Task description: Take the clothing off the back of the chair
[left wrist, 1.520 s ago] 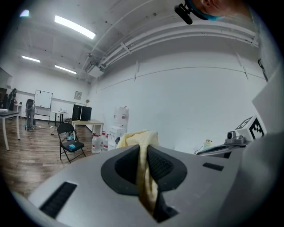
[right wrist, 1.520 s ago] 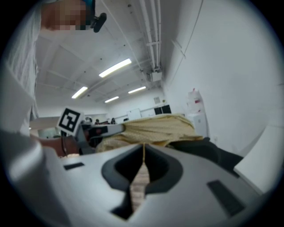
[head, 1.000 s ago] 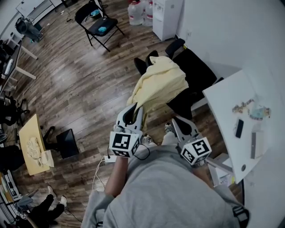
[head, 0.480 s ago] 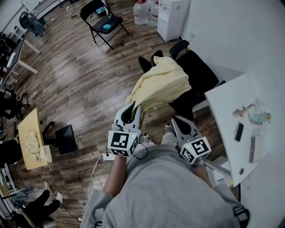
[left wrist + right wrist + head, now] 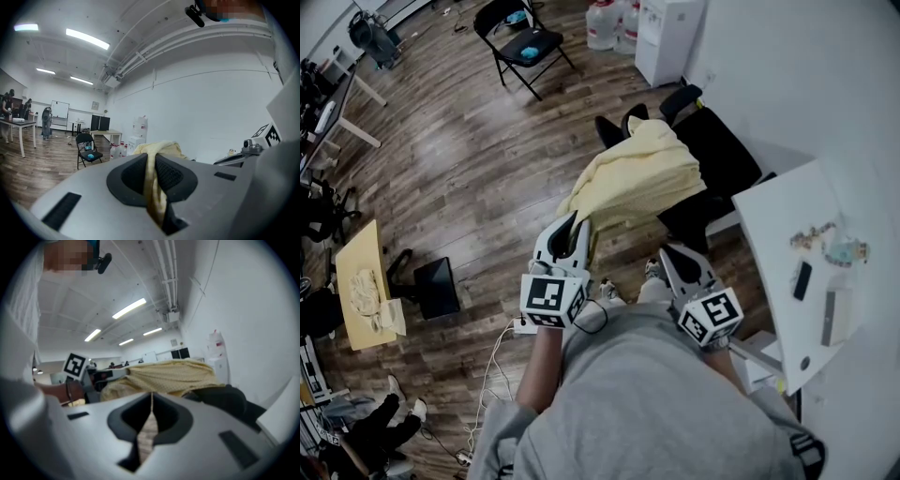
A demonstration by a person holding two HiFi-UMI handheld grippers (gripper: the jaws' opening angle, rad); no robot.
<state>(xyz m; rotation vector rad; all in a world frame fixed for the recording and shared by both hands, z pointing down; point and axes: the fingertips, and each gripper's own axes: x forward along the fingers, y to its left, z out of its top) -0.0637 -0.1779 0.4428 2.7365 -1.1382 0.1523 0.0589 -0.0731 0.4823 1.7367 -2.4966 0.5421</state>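
Observation:
A pale yellow garment point(image 5: 637, 173) hangs over the back of a black office chair point(image 5: 717, 150) in the head view. My left gripper point(image 5: 575, 223) is shut on the garment's lower left edge, and the cloth runs from it up to the chair. In the left gripper view a yellow fold point(image 5: 154, 192) is pinched between the jaws of the left gripper point(image 5: 151, 161). My right gripper point(image 5: 667, 255) sits lower right, close to the chair seat. In the right gripper view the right gripper point(image 5: 151, 397) is shut on a strip of the garment point(image 5: 173, 376).
A white table point(image 5: 778, 216) with small items and a dark phone point(image 5: 802, 279) stands at the right. A black folding chair point(image 5: 530, 47), water bottles point(image 5: 605, 14) and a white cabinet point(image 5: 666, 37) are at the back. A low wooden table point(image 5: 358, 281), a black box point(image 5: 436, 286) and floor cables point(image 5: 502, 366) lie at the left.
My left gripper has shifted a little to the left, drawing the garment's edge with it. The right gripper has stayed in place.

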